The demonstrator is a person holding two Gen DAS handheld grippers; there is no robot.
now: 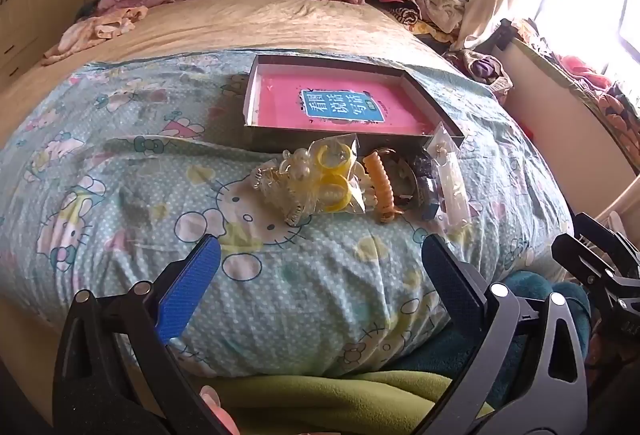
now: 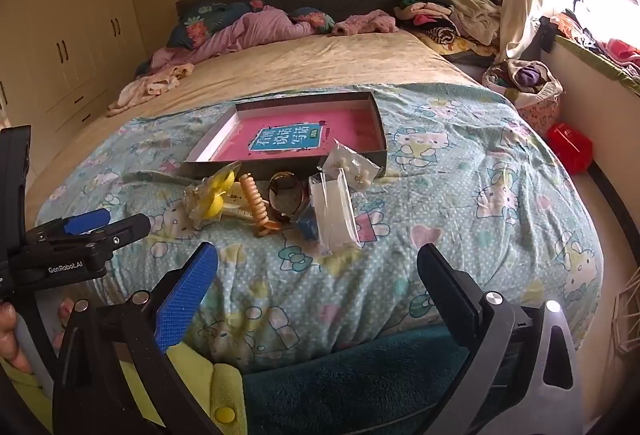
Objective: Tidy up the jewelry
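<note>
A heap of jewelry lies on the cartoon-cat quilt (image 1: pixel 120 163) in front of a shallow grey box (image 1: pixel 251 87) with a pink book inside. The heap holds a bag of yellow rings (image 1: pixel 334 179), an orange spiral hair tie (image 1: pixel 381 183), a brown bangle (image 2: pixel 285 195) and clear packets of earrings (image 2: pixel 350 163). My left gripper (image 1: pixel 320 255) is open, hovering short of the heap with nothing between its fingers. My right gripper (image 2: pixel 316 267) is open too, just below the clear packets. The left gripper's blue fingers (image 2: pixel 86 221) show at the left of the right wrist view.
Crumpled clothes and pillows (image 2: pixel 256 27) pile up at the head of the bed. A wardrobe (image 2: pixel 68 35) stands at the left. A basket (image 2: pixel 532 87) and a red box (image 2: pixel 568 147) sit on the floor at the right, below the window. A green blanket (image 1: pixel 320 395) lies at the near edge.
</note>
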